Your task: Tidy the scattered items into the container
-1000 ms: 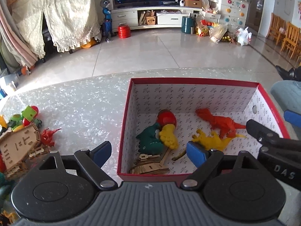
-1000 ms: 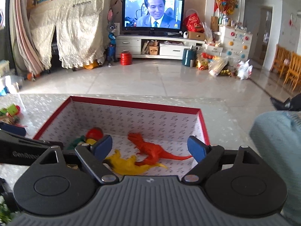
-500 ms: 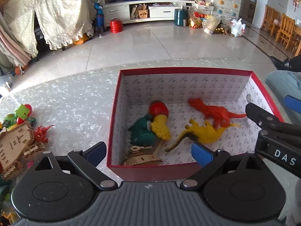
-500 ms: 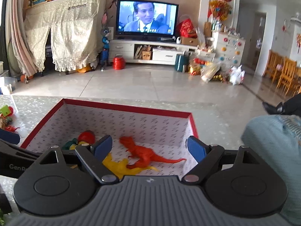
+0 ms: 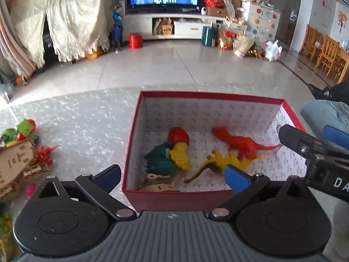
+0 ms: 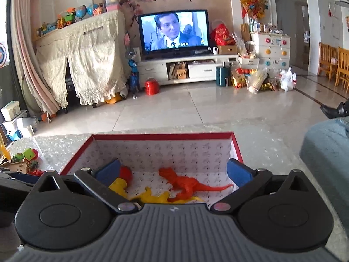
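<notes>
A red box (image 5: 209, 95) with a patterned white lining stands on the table. It holds an orange dinosaur (image 5: 240, 142), a yellow dinosaur (image 5: 226, 161), a green dinosaur (image 5: 159, 159), a yellow toy (image 5: 180, 156), a red ball (image 5: 178, 136) and a wooden piece (image 5: 159, 184). My left gripper (image 5: 172, 174) is open and empty above the box's near wall. My right gripper (image 6: 173, 171) is open and empty above the box (image 6: 163, 136); the orange dinosaur (image 6: 185, 182) lies below it.
Scattered toys lie at the table's left: a wooden model (image 5: 13, 163), a small red dinosaur (image 5: 44, 154), green and red toys (image 5: 24, 128). The right gripper's body (image 5: 316, 152) reaches in over the box's right side. A blue cushion (image 6: 327, 144) is to the right.
Both grippers have drawn back and up from the box, so more of the room shows. The toys in the box have not moved.
</notes>
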`<action>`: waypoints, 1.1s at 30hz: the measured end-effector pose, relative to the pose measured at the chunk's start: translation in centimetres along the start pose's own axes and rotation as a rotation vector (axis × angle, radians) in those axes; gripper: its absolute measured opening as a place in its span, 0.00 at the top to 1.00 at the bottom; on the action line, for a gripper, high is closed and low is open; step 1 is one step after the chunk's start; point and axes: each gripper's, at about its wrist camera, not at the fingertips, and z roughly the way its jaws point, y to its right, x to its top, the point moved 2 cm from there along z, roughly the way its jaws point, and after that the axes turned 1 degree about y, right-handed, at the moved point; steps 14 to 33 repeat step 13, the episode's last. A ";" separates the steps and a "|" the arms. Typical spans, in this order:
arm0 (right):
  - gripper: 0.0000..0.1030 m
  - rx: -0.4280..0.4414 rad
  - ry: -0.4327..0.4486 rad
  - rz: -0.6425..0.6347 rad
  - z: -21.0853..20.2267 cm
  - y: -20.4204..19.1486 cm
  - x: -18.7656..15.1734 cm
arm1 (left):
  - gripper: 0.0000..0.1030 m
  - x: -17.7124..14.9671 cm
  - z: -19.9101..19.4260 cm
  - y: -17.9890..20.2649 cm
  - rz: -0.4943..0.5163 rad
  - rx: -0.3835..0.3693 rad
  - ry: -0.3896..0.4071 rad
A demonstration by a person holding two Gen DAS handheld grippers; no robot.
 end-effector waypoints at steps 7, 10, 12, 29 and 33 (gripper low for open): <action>0.02 -0.044 -0.023 -0.050 -0.9 -1.2 0.9 | 0.00 0.0 -2.3 1.6 0.081 0.026 0.031; 0.02 -0.044 -0.015 -0.045 -1.8 -1.3 1.0 | 0.00 0.0 -2.9 1.2 0.060 0.022 0.019; 0.02 -0.046 -0.016 -0.037 -2.4 -1.0 0.9 | 0.00 -0.1 -3.3 1.0 0.048 0.022 0.013; 0.02 -0.048 -0.017 -0.033 -2.7 -0.8 0.9 | 0.01 -0.2 -3.5 1.0 0.044 0.022 0.010; 0.02 -0.048 -0.017 -0.033 -2.7 -0.8 0.9 | 0.01 -0.2 -3.5 1.0 0.044 0.022 0.010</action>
